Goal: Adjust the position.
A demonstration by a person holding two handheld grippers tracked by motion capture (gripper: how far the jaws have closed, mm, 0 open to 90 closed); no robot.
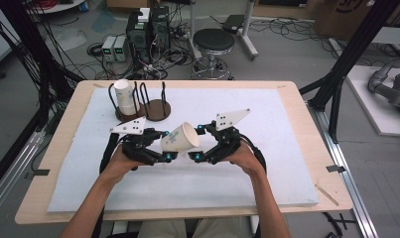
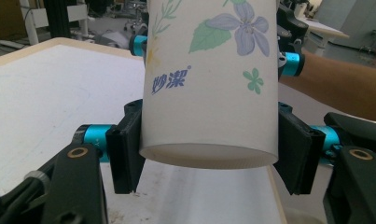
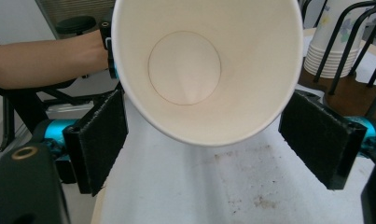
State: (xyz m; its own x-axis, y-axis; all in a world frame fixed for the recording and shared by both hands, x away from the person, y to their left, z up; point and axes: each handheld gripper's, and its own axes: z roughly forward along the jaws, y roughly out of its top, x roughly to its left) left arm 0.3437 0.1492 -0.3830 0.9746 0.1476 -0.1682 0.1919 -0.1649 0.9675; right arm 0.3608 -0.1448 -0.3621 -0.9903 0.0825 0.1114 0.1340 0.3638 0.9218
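Holding the white floral-print paper cup (image 1: pixel 181 138) sideways above the white-padded desk (image 1: pixel 267 168), left gripper (image 1: pixel 164 145) is clamped on its base end — pads flat on both walls. Right gripper (image 1: pixel 203 143) sits at the open rim, jaws spread wide either side, not touching. Likely a handover: close the right gripper gently, thin paper wall crushes easily, smooth tapered shape can slip. Stack of matching paper cups (image 1: pixel 126 96) stands in a dark wire holder (image 1: pixel 155 106) at the desk's far-left.

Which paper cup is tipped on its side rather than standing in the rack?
The flowered cup held by the left claw, mouth toward the right claw. The other cups stand stacked in the wire rack.
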